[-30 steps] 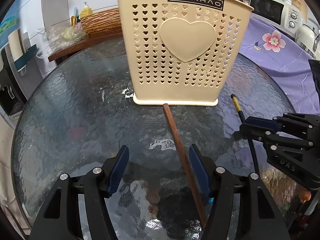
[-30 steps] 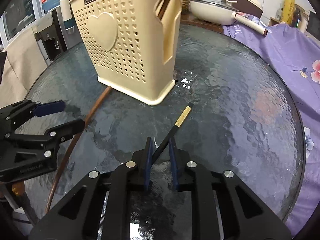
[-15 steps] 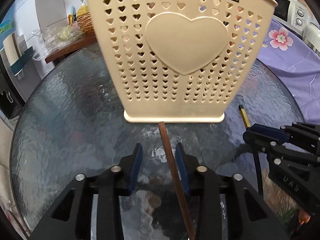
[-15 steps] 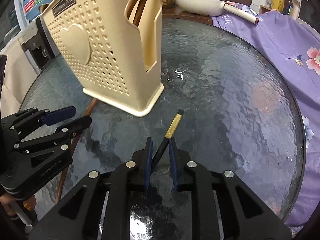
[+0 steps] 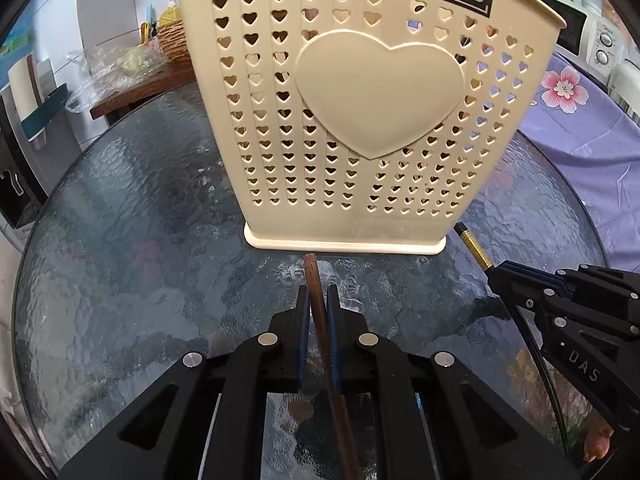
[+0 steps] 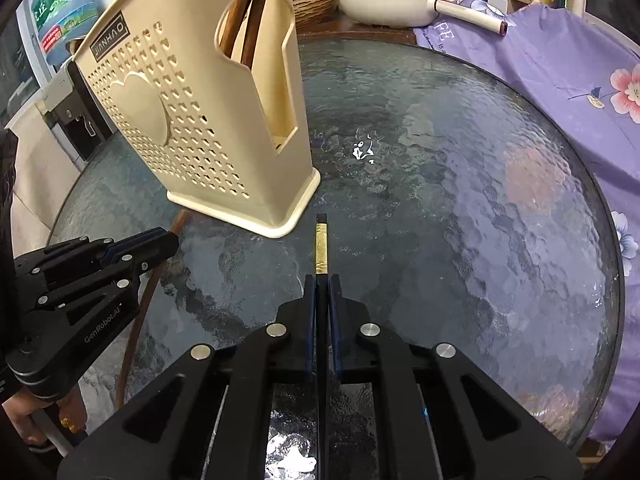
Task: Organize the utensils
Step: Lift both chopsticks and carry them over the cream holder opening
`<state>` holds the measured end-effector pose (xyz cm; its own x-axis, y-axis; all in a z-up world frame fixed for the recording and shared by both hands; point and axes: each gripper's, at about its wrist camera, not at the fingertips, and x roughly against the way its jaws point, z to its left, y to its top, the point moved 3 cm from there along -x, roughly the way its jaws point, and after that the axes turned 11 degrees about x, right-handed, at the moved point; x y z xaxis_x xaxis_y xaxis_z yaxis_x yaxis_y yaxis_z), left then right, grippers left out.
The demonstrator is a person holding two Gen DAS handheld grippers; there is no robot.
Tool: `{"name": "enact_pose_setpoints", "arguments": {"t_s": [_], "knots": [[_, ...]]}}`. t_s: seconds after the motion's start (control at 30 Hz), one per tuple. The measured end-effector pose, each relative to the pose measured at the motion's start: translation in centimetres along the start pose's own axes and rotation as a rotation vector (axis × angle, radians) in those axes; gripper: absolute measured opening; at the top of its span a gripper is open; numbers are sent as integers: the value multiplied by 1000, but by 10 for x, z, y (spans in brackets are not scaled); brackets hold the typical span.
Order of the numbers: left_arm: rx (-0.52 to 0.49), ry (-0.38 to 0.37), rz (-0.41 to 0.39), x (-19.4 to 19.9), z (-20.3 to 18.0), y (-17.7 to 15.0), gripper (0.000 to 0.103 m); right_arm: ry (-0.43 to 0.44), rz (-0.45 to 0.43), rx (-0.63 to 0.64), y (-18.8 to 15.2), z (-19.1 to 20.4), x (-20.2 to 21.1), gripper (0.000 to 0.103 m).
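Your left hand-held gripper [image 5: 316,300] pinches brown chopstick [image 5: 316,292], right hand-held gripper [image 6: 321,288] pinches black chopstick [image 6: 321,244]; near ends cut off, holder [image 5: 360,120] contents mostly hidden.

Bright, sharp, fisheye-warped edges; glare on tabletop [image 6: 362,152].

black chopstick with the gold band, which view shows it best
The right wrist view. The black chopstick runs straight out from the right gripper, which is shut on it, with the gold band and tip in full sight near the holder. The left wrist view shows only its banded end, at the edge behind that gripper.
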<state>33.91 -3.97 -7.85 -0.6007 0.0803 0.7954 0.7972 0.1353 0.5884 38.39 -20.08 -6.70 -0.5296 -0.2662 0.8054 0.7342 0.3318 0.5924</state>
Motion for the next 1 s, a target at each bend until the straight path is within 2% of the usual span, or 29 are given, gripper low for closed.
{"name": "enact_pose_setpoints", "arguments": {"t_s": [0.13,0.33,0.57,0.77,1.0], "knots": [[33,-37,13,3,8,-2,7,66,-18,-35,-4,-1,2,7],[53,-80,-4,18,16,-3,7,109,-85,-33,-8,-1,20,7],[46,-146,-111,71,12,10,7,230,-227,-47,3,1,69,7],[35,-196,-231,127,1,20,7,279,-337,-21,17,3,119,7],[23,-221,-318,167,-5,27,7,310,-414,-14,22,4,161,7]]}}
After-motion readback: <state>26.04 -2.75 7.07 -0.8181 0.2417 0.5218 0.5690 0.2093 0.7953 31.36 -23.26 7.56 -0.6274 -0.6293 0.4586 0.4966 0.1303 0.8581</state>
